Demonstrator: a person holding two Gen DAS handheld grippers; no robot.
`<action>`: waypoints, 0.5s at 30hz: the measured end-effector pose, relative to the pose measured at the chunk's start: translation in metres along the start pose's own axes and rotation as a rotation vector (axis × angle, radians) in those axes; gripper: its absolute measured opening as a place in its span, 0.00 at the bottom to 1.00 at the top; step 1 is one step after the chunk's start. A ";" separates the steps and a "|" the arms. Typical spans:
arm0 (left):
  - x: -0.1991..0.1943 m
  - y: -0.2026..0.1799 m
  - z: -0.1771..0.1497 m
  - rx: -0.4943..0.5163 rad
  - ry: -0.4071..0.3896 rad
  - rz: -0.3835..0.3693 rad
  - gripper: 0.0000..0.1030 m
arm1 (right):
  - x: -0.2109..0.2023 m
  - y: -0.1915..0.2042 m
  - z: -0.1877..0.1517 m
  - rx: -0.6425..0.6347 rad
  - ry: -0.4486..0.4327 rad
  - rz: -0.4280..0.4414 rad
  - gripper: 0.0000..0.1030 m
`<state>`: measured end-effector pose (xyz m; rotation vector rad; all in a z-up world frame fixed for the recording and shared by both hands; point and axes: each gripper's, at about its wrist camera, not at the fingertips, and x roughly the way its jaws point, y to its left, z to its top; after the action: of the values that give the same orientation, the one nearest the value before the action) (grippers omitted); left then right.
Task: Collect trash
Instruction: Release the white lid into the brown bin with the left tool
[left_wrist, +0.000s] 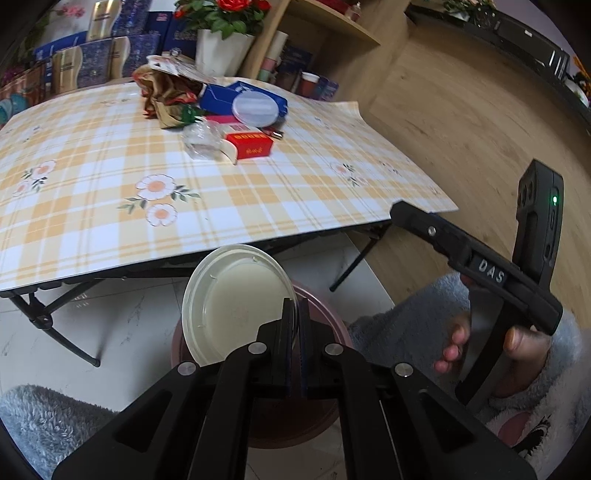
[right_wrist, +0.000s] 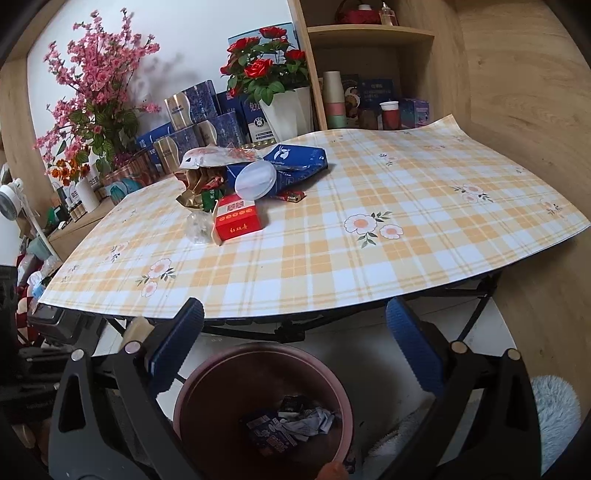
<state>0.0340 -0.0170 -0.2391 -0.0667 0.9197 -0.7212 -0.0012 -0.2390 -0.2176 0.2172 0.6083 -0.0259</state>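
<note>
A: Start with the big picture. Where does everything sit?

B: The table (right_wrist: 332, 236) with its checked cloth fills the middle. Under its near edge stands the brown bin (right_wrist: 266, 398), already holding crumpled wrappers. More trash is piled at the far side of the table: a blue bag (right_wrist: 295, 162), a red box (right_wrist: 238, 219), a clear round lid (right_wrist: 255, 181).

A: And the tools?

B: The left gripper (left_wrist: 295, 325) is clenched on the rim of a white plate (left_wrist: 236, 306), which hangs tilted right above the bin. The right gripper (right_wrist: 295, 343) is spread wide with nothing between its pads, over the bin too.

A: So how should the plate go in?

B: I'd centre it over the bin mouth and tip it edge-down before letting go; it looks nearly as wide as the opening, so laid flat it may catch on the rim.
</note>
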 end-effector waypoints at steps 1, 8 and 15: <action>0.001 -0.001 0.000 0.004 0.006 -0.003 0.03 | -0.001 0.000 -0.001 -0.001 -0.004 -0.007 0.95; 0.006 -0.004 0.000 0.020 0.023 -0.016 0.03 | 0.000 -0.002 -0.001 0.008 0.000 -0.006 0.95; -0.003 0.001 0.001 -0.017 -0.036 -0.014 0.64 | -0.002 -0.009 -0.001 0.063 -0.032 -0.012 0.95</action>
<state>0.0348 -0.0146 -0.2368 -0.1005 0.8919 -0.7230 -0.0041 -0.2474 -0.2190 0.2732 0.5775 -0.0602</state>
